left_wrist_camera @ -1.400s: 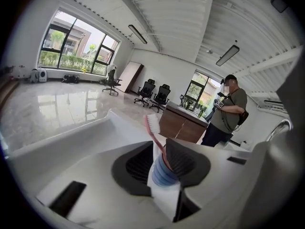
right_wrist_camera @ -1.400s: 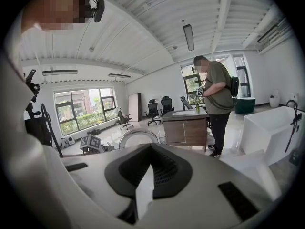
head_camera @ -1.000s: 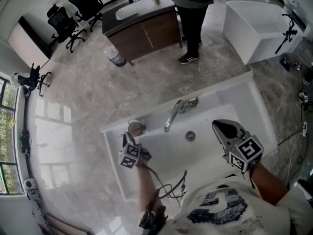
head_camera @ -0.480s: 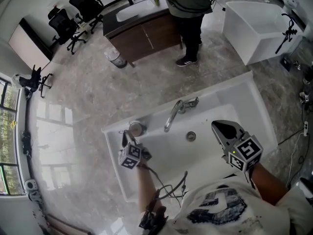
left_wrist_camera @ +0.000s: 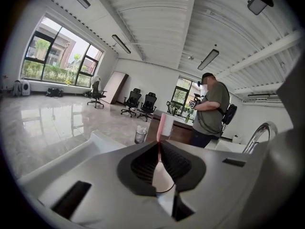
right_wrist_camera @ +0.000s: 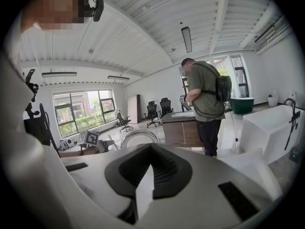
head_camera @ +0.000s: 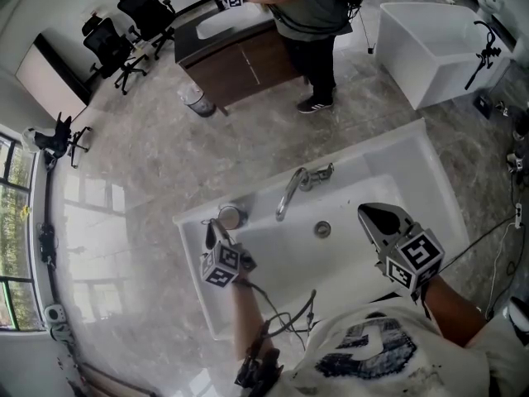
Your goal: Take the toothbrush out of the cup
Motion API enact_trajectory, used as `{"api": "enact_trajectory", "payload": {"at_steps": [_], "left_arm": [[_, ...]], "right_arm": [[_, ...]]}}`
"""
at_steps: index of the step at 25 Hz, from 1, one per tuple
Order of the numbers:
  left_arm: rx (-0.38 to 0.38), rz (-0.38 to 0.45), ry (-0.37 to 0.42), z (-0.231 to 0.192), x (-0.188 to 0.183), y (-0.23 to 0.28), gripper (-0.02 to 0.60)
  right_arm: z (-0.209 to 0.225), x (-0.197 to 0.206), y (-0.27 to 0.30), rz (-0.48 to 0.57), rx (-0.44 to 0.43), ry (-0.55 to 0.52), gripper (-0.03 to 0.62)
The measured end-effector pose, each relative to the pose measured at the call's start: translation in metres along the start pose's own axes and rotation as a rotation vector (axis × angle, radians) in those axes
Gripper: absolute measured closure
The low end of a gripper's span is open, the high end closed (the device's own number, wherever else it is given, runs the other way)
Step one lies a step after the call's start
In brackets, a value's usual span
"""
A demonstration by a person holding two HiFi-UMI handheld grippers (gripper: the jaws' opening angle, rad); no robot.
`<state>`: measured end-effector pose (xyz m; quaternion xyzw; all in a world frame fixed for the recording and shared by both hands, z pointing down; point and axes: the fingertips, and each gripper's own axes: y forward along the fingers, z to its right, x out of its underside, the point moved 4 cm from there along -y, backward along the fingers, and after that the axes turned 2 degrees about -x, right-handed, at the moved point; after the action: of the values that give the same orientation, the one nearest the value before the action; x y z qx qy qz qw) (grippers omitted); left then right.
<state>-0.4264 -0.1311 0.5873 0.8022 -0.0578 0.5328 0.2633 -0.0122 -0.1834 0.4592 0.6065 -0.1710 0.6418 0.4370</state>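
1. Pinching the pink toothbrush, the left gripper has its tongs pressed together on the handle. The brush end stands upright above the tips.
2. From the head view, that gripper sits over the left rear corner of the white sink, just beside the cup.
3. The cup stands on the sink's back ledge, left of the faucet. The thin brush shows to the left of the cup's rim rather than inside it.
4. The right gripper hovers over the right side of the basin, well apart from the cup. Its tongs are pressed together with nothing between them.
5. A drain lies in the basin floor between the two grippers.
6. Across the marble floor, a person stands at a dark wooden vanity.
7. A white bathtub stands to the right of that person, and black office chairs are grouped at the far left.
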Motion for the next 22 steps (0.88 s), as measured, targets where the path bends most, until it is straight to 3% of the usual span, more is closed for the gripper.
{"api": "enact_trajectory", "payload": {"at_steps": [8, 14, 22], "left_arm": [[0.061, 0.093, 0.226, 0.048, -0.051, -0.043, 0.565], [0.128, 0.185, 0.334, 0.097, -0.092, -0.095, 0.565], [0.156, 0.215, 0.417, 0.122, -0.093, -0.136, 0.565]], "right_arm": [[0.000, 0.003, -0.004, 0.029, -0.017, 0.028, 0.591], [0.002, 0.002, -0.012, 0.073, -0.022, 0.052, 0.591], [0.005, 0.009, -0.030, 0.096, -0.017, 0.064, 0.591]]}}
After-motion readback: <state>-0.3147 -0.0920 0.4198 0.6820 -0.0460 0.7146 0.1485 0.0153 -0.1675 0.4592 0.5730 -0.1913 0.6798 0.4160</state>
